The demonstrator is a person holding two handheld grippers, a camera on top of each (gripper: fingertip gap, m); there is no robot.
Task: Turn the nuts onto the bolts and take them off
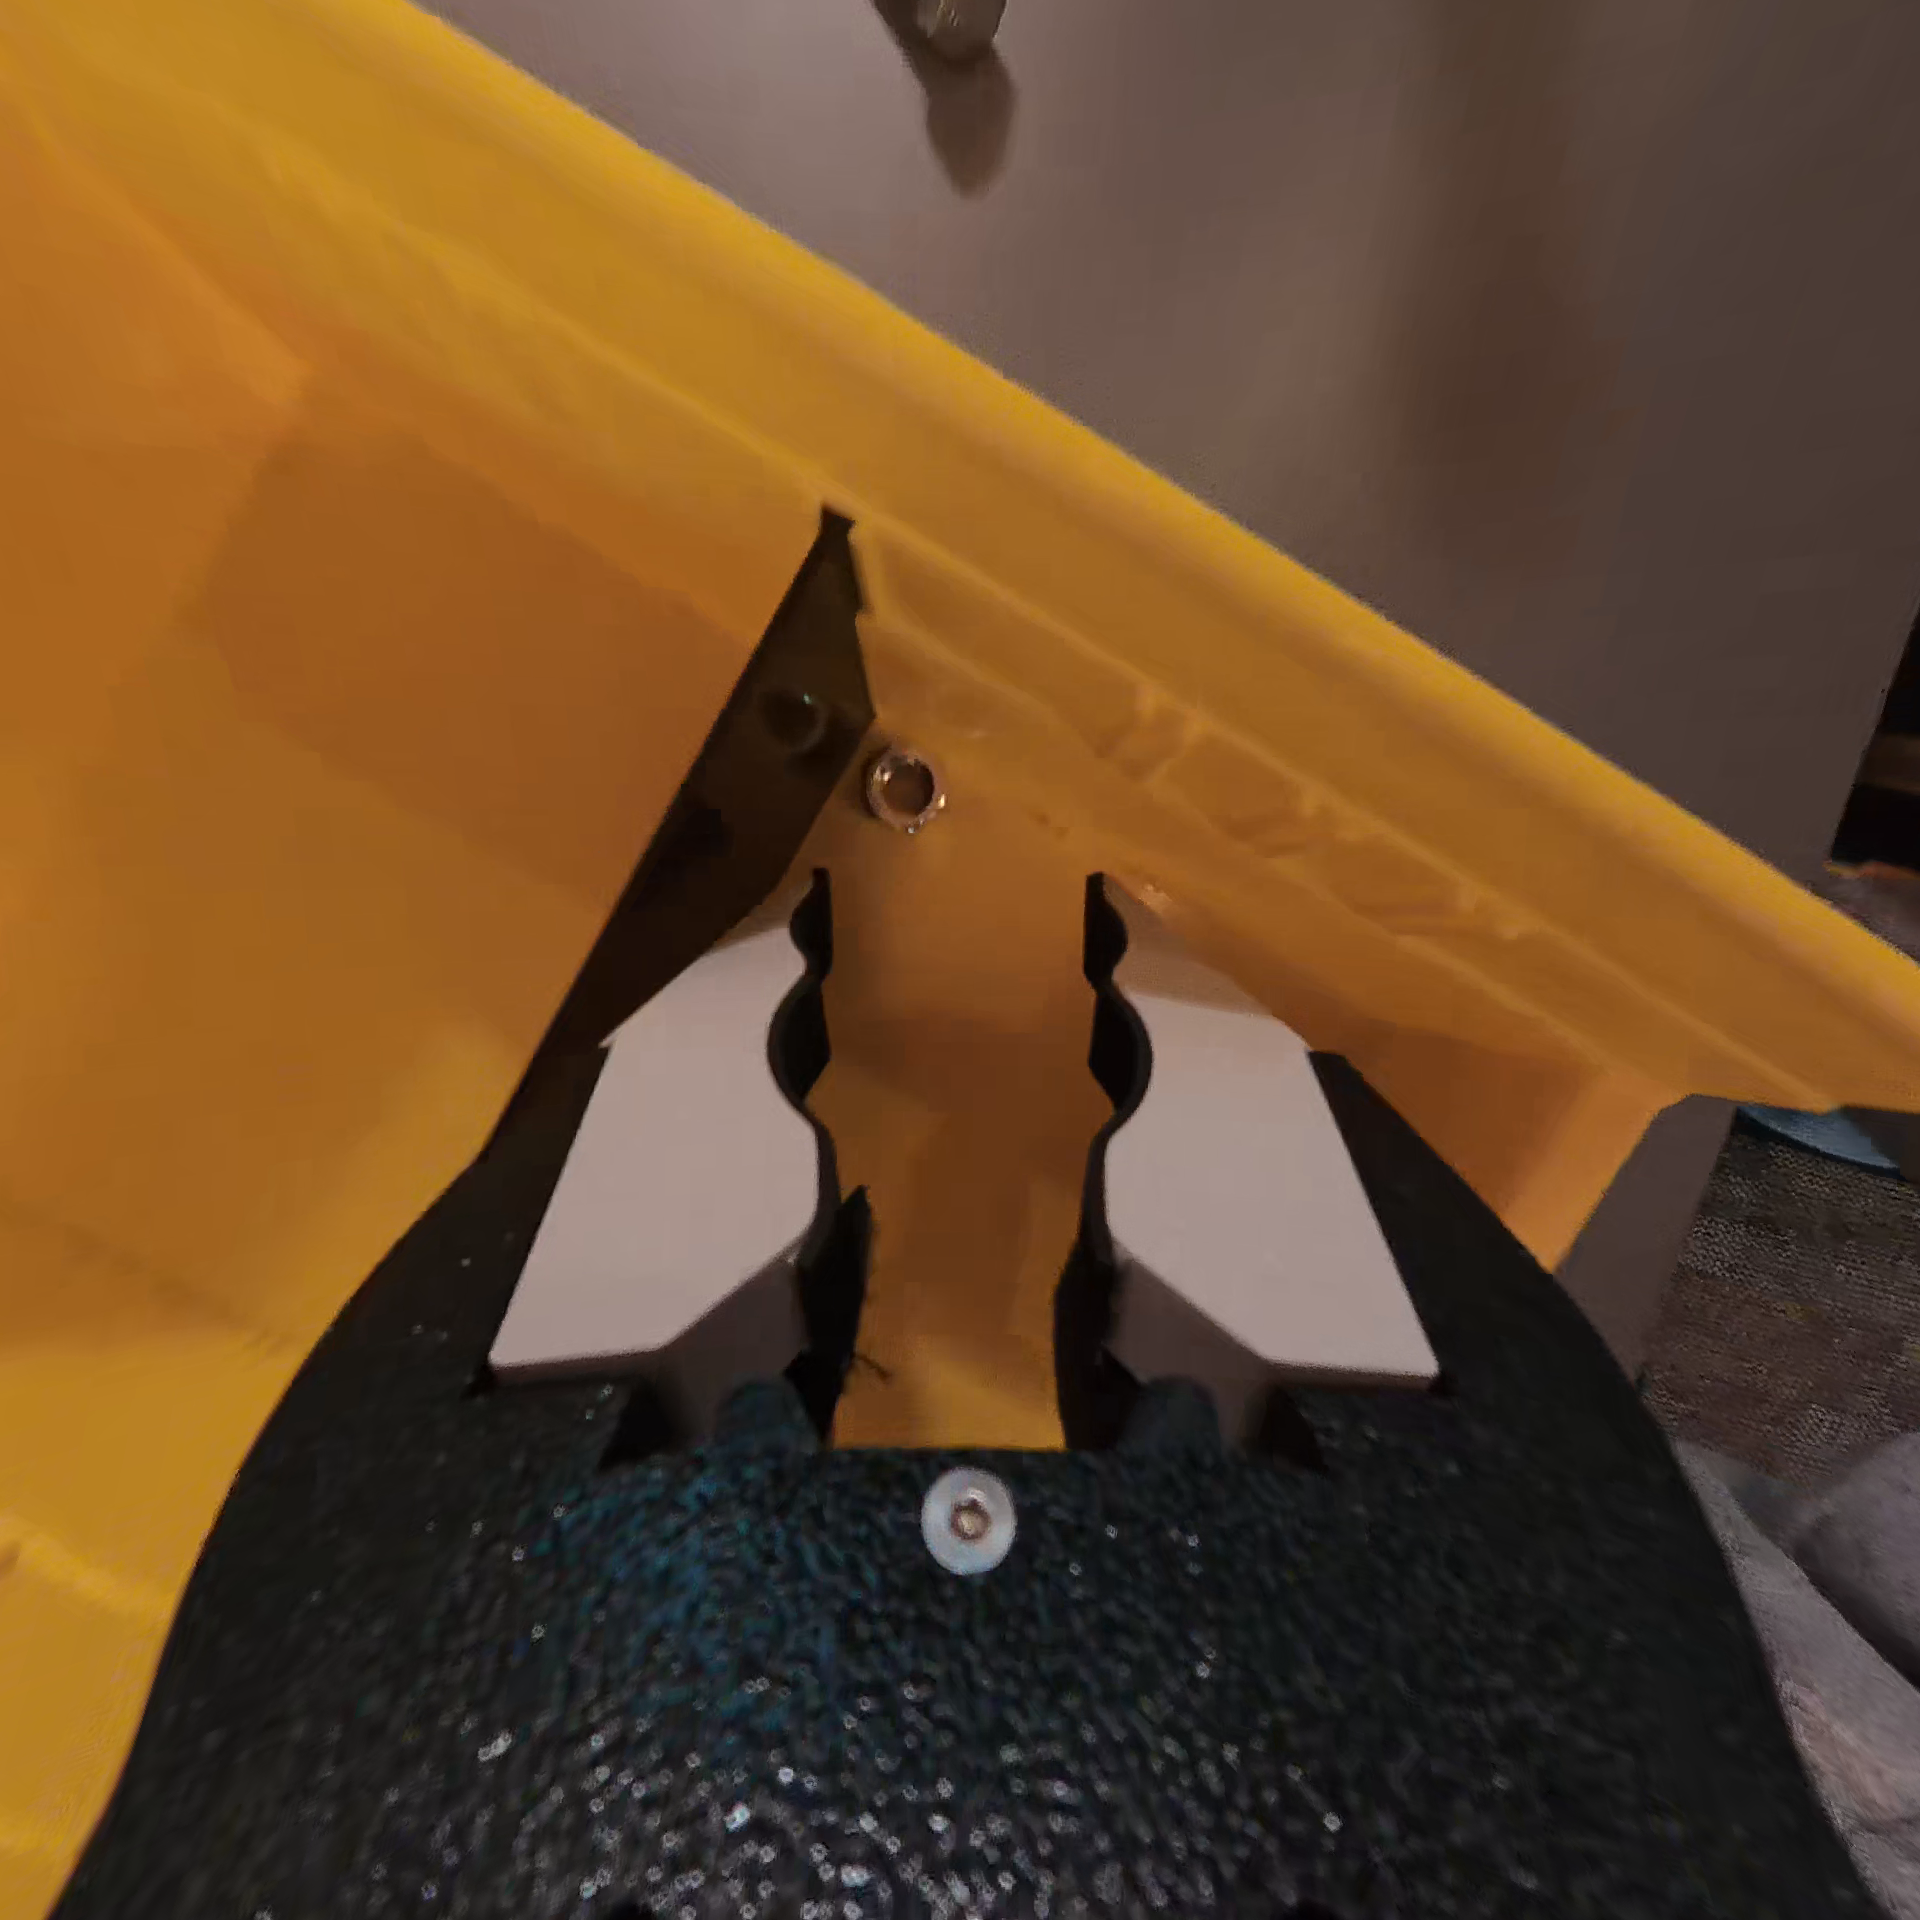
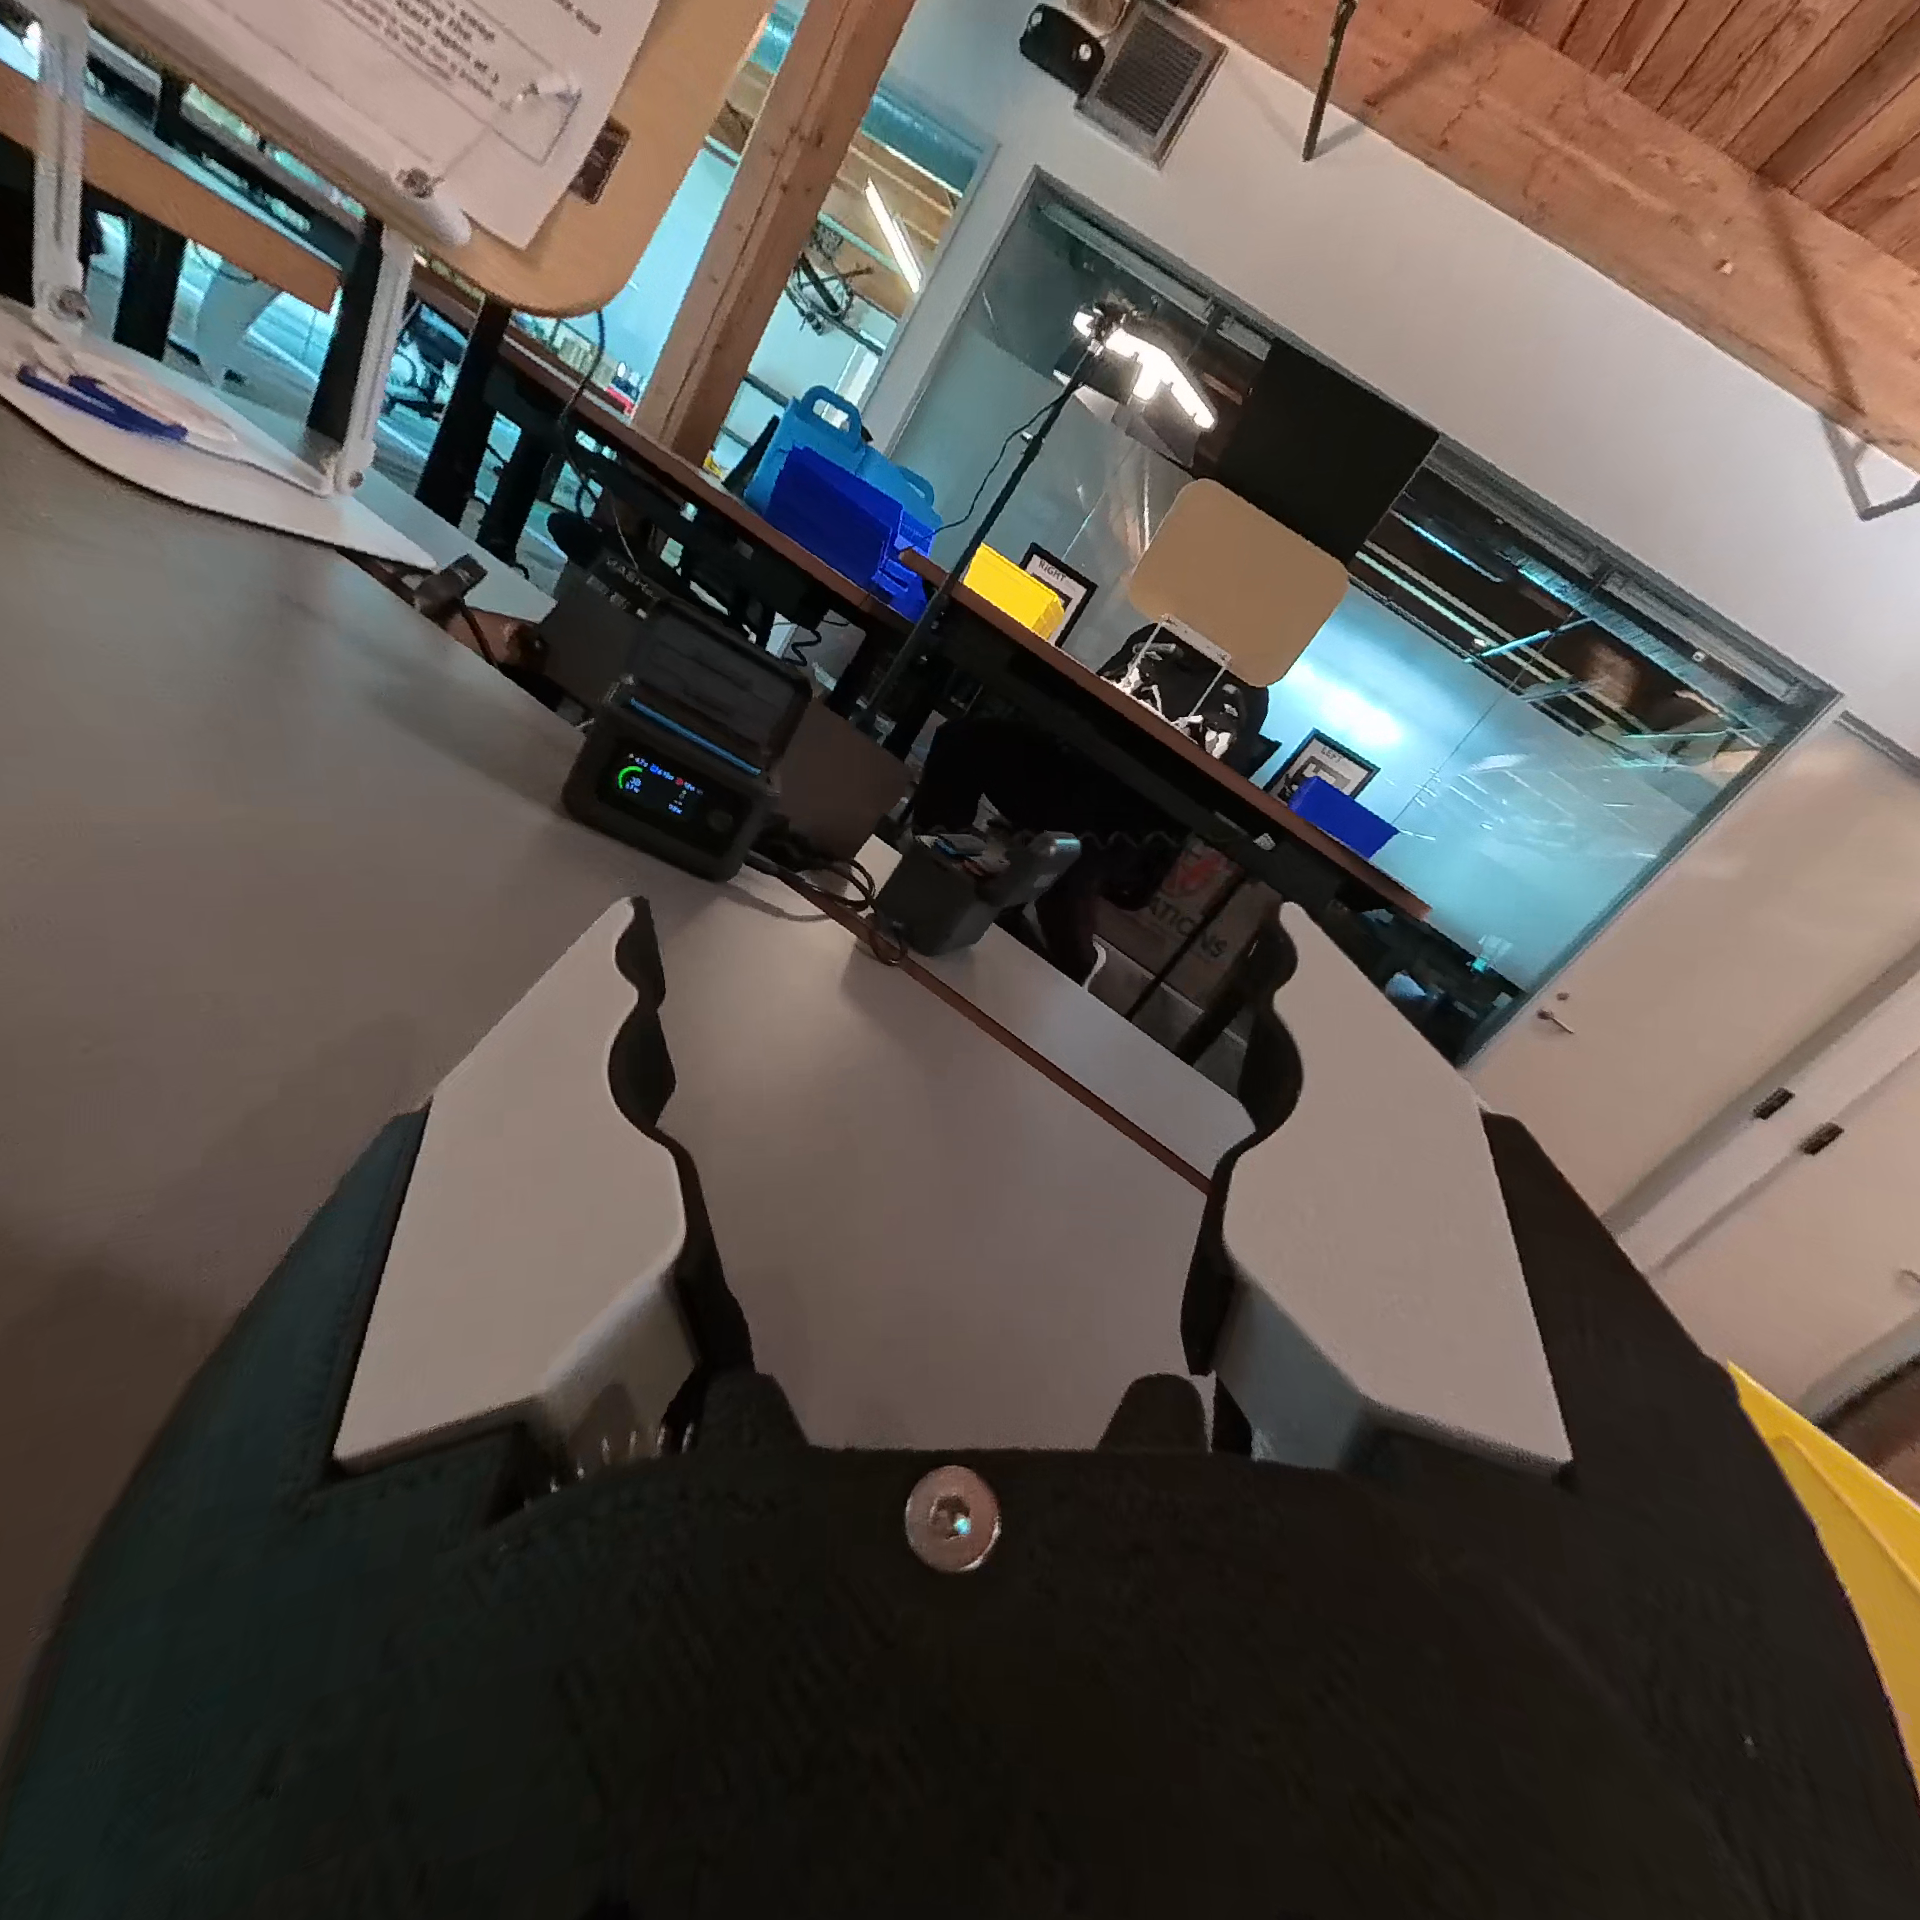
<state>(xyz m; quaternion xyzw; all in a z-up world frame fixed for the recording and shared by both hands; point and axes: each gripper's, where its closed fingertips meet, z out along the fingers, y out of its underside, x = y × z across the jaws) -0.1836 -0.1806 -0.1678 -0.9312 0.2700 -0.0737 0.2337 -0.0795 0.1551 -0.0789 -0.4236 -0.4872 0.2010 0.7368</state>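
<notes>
The left tool (image 1: 958, 883), with its 2 grey wavy-edged fingers (image 1: 1195, 1195) on a black speckled body, stands partly open with a clear gap between the fingers and nothing held; it reaches down into a large yellow plastic bin (image 1: 312, 831). A small silver hexagonal steel nut (image 1: 905, 787) lies on the bin's floor just ahead of the fingertips, apart from them, close to the bin's side wall and just beside a black divider plate (image 1: 769, 748) that stands slotted into the bin. A faint round glint shows on that dark plate, but what it is cannot be made out. At the top edge of the left wrist view a grey metal object (image 1: 940, 21) sits on the grey table (image 1: 1455, 364), cut off by the frame and too blurred to name. The right tool (image 2: 956, 925) is spread wide and empty, held low over the same grey table (image 2: 208, 831) and pointing out across the room, away from the bin, of which only a yellow corner (image 2: 1829, 1538) shows at the lower right edge. Farther along the table stand a dark box-shaped device with a small lit screen (image 2: 675, 784), a smaller dark grey block with cables (image 2: 956, 894), and a white stand carrying a tilted wooden board (image 2: 582, 156). Beyond, other tables carry blue plastic bins (image 2: 842, 499) and a yellow one (image 2: 1013, 587).
</notes>
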